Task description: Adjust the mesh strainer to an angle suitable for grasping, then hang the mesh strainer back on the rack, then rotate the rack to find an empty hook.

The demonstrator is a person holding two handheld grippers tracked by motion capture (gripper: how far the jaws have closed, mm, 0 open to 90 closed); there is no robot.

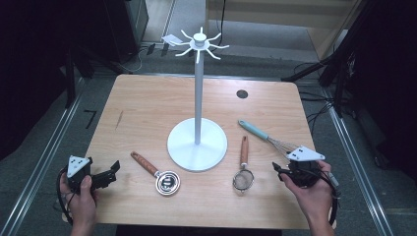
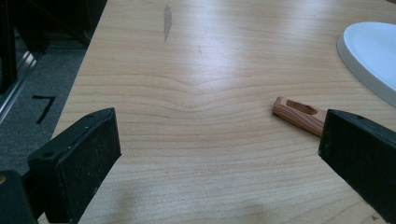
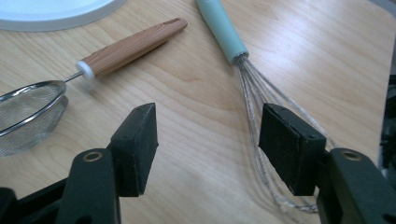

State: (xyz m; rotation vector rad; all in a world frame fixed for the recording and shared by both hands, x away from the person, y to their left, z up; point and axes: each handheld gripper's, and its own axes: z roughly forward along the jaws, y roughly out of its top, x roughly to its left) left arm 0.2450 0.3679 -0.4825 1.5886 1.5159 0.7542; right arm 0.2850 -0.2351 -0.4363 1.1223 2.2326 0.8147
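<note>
Right hand-held gripper (image 3: 208, 140) gaped wide and empty over the surface (image 3: 196, 84) — whisk (image 3: 254, 93) wires just ahead of one jaw, strainer (image 3: 28, 114) off the other side, left hand-held gripper (image 2: 219, 158) likewise wide open, holding nothing.

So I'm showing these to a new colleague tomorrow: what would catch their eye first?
Probably the tall white hook stand at the table's middle, its hooks bare. Around its base lie three utensils: a wood-handled measuring scoop to its left, a small sieve and a teal-handled whisk to its right. The open left gripper and right gripper sit at the near edge.
</note>
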